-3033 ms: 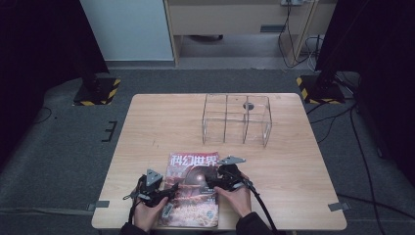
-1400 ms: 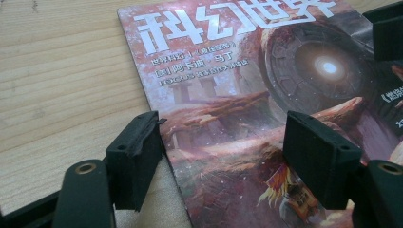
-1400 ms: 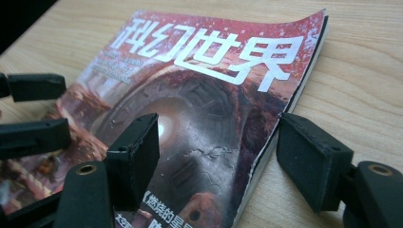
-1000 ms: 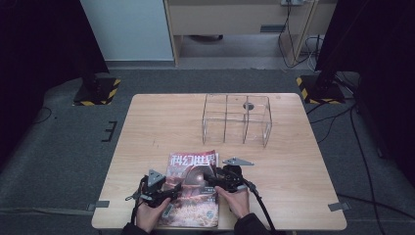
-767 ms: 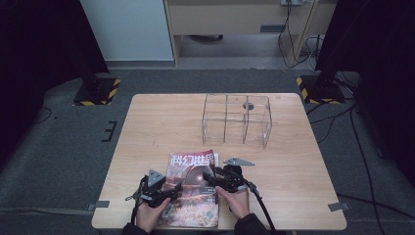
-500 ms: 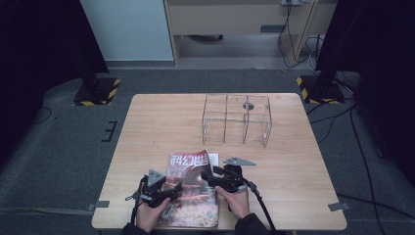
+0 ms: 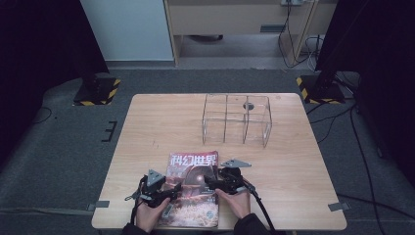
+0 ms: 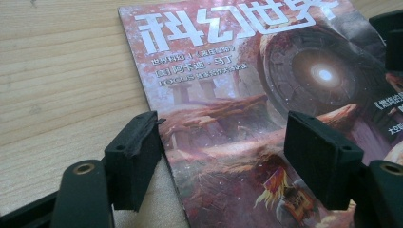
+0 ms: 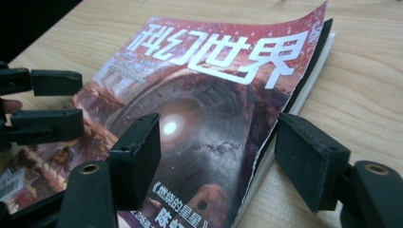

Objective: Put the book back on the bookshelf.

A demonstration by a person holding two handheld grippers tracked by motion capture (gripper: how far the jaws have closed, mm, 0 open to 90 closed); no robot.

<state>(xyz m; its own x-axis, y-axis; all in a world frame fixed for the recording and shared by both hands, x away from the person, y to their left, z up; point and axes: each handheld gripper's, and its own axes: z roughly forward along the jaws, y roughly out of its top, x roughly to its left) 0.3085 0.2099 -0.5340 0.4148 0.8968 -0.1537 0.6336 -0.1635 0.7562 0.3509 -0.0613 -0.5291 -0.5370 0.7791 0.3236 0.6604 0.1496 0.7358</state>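
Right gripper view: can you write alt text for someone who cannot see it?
A red science-fiction magazine lies on a wooden table, its cover lifting off the pages along the right edge. The right gripper is open, one jaw over the cover, one past that edge. The left gripper shows at far left.

Wooden table [image 7: 161, 122] on grey carpet [image 7: 63, 147]. Clear divided box [image 7: 237, 119] at the table's 1 o'clock, upright, with a small dark round piece [image 7: 248, 105] in a far compartment. Yellow-and-black striped bases [image 7: 97, 91] at 10 and [image 7: 318, 88] at 2, off the table. Cables [image 7: 342, 127] trail at 3. Grey tape strips [image 7: 102, 204] at 7 and [image 7: 337, 206] at 5. At 12, a wooden cabinet [image 7: 230, 17], with a white panel [image 7: 127, 27] beside it.
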